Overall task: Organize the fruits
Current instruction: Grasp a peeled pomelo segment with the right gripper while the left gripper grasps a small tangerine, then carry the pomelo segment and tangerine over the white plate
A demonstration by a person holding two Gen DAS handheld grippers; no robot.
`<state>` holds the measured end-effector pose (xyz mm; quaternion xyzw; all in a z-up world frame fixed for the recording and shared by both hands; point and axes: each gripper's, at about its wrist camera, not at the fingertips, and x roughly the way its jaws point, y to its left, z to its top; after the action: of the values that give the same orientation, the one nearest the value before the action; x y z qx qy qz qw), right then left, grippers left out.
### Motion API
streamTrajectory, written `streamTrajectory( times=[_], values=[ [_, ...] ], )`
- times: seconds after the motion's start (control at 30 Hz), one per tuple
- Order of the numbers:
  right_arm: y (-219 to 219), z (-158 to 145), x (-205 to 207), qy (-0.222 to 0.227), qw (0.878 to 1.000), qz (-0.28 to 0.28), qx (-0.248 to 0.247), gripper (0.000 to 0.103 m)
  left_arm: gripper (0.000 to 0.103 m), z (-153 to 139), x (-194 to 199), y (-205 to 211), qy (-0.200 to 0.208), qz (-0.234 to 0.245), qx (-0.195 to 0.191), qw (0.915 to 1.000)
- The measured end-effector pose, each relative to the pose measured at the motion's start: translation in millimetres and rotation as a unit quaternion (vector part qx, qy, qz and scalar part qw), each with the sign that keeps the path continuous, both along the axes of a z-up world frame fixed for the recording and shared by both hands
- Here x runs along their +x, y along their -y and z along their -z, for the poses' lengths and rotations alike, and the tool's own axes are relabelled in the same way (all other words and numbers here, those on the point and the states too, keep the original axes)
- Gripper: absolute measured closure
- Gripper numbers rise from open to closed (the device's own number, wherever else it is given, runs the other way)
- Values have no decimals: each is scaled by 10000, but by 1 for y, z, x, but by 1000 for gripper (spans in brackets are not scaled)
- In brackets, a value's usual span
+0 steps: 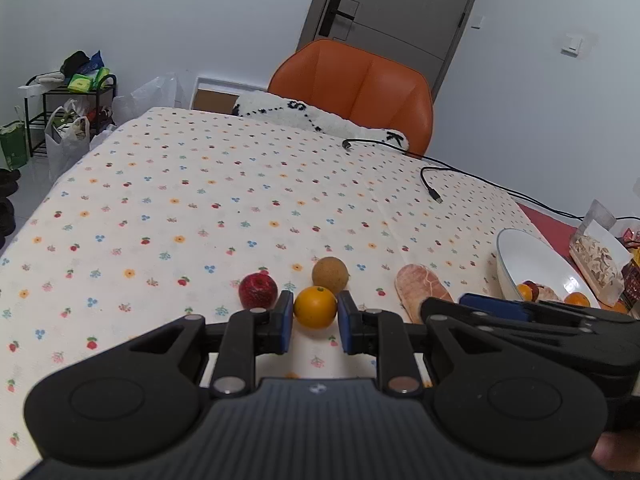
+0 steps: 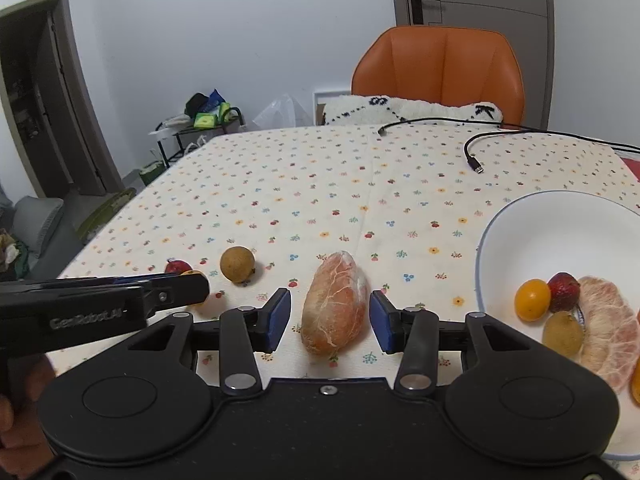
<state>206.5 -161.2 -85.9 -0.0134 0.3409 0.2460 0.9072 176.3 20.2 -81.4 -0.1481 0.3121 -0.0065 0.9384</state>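
A small orange rests on the flowered tablecloth, and my left gripper is shut on it, one blue pad against each side. Beside it lie a red fruit and a round brown fruit. My right gripper stands open around a peeled pinkish citrus segment, with a gap on both sides. To its right, the white bowl holds a small orange, a red fruit, a brown fruit and another peeled segment. The left gripper shows at the left of the right wrist view.
A black USB cable lies on the far right of the table. An orange chair with a white cushion stands behind the table. A clear snack packet sits past the bowl. A black rack with bags is on the floor at the left.
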Motion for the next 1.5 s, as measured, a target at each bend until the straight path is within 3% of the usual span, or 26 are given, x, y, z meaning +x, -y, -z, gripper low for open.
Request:
streamTrajectory(
  times=[0.33, 0.43, 1.5],
  values=[
    [-29, 12, 3, 283, 9975, 123, -643, 56, 81, 6, 2, -5, -85, 44, -91, 9999],
    [-30, 11, 0, 334, 9972, 99, -661, 67, 81, 5, 2, -4, -83, 32, -82, 9999],
    [64, -31, -40, 646, 9952, 566, 476, 70, 81, -32, -16, 57, 335, 414, 199, 9984]
  ],
)
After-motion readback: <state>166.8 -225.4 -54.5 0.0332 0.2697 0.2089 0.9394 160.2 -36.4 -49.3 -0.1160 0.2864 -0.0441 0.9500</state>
